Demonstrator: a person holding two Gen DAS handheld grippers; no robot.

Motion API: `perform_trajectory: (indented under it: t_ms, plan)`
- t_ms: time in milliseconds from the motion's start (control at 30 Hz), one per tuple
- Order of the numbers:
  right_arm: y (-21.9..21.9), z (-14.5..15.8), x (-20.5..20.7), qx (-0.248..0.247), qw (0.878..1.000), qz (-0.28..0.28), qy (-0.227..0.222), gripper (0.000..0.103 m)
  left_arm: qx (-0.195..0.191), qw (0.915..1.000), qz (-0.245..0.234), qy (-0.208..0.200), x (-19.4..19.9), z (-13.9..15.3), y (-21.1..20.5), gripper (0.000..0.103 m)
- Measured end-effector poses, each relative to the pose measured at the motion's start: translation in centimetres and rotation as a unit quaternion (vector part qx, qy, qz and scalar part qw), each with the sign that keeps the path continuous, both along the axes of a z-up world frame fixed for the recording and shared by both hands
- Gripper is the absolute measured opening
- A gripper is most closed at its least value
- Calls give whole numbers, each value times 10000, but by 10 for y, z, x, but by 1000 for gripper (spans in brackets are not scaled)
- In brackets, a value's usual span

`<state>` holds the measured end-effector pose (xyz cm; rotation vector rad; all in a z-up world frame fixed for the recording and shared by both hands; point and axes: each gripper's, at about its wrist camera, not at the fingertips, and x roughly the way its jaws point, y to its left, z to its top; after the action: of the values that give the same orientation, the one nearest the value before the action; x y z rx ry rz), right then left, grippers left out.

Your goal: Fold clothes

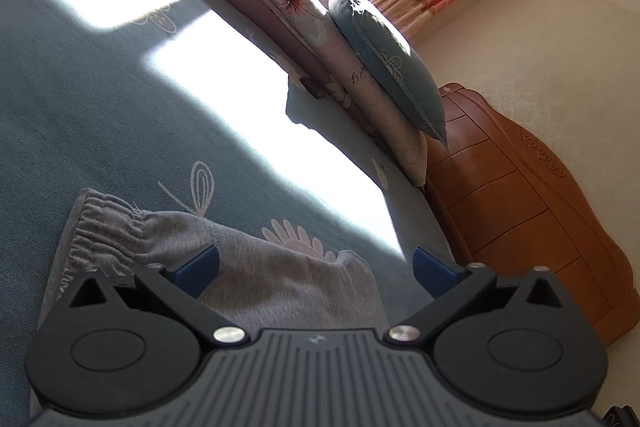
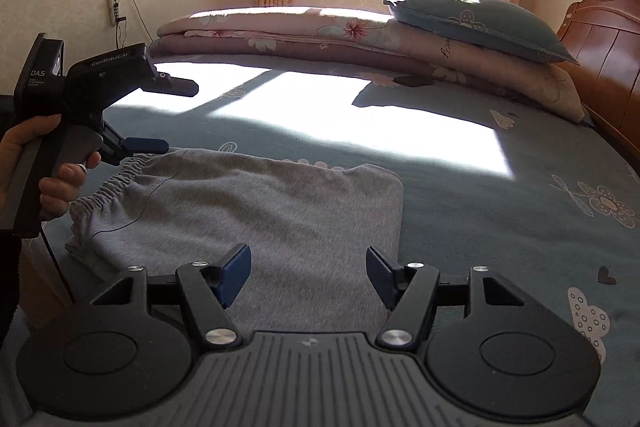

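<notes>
Lying: the grey trousers (image 2: 256, 211) are resting folded on the teal bedsheet (image 2: 500, 211), waistband (image 2: 116, 183) toward your left, near the bed's front edge.
Right gripper (image 2: 308, 273): you are holding its jaws apart, nothing between them, over the garment's near edge.
Left gripper (image 2: 172, 117): you are keeping its jaws wide and empty, just above the waistband.
Step judged: you are likely setting up another fold or smoothing; try catching both layers squarely at the hem.
Room: open sheet is stretching right; the rolled quilt (image 2: 320, 35), pillow (image 2: 480, 23) and headboard (image 2: 600, 55) are sitting well clear.
</notes>
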<state>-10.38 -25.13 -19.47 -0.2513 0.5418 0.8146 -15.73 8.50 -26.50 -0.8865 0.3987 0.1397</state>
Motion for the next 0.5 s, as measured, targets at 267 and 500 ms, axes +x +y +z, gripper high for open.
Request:
perform_trajectory:
  t_ms: [267,500]
  plan:
    - [86,-9,100,88,9953,752,607,59,-387,9977,549,-80,-12,-8,11,102]
    - [149,-21,140,-377,9863,1028,1233,40,-502,9967,642,56,0,1,18,102]
